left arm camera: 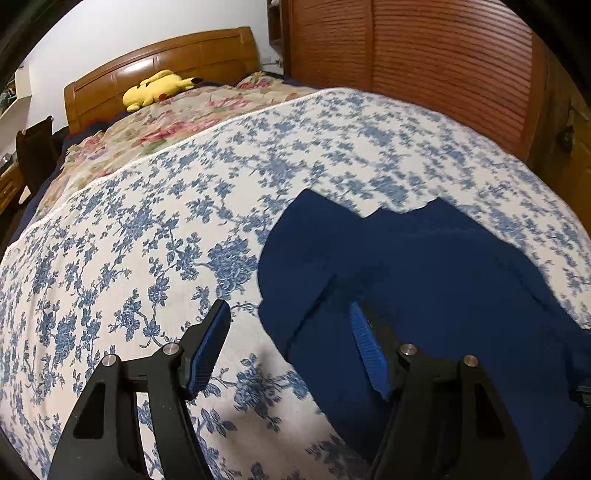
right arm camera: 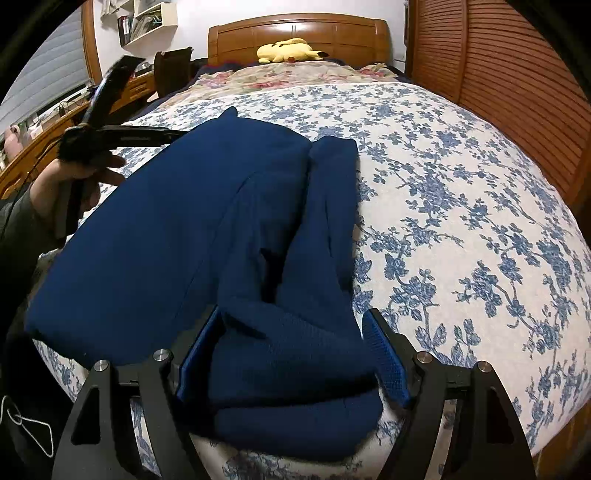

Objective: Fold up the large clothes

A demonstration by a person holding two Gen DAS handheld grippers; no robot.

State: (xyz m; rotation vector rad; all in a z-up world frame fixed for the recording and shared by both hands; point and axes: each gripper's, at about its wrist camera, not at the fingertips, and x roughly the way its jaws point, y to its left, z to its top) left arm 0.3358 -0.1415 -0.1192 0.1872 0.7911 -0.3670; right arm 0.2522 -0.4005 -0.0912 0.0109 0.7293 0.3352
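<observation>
While our left tool (left arm camera: 290, 345) hangs open over the navy garment's (right arm camera: 192, 236) edge, our right tool (right arm camera: 291, 354) gapes around its bunched fold.

— What am I working on?
— My bed (right arm camera: 461, 206), under a white cover with blue flowers.
— What lies on it?
— The navy garment (right arm camera: 177, 236), spread flat just in front of me. Beyond it a pink floral blanket (right arm camera: 295, 79), then a yellow plush toy (right arm camera: 288, 50) against the wooden headboard (right arm camera: 295, 31)

Navy garment (right arm camera: 177, 229), partly folded, flat on bed (right arm camera: 461, 192)
</observation>
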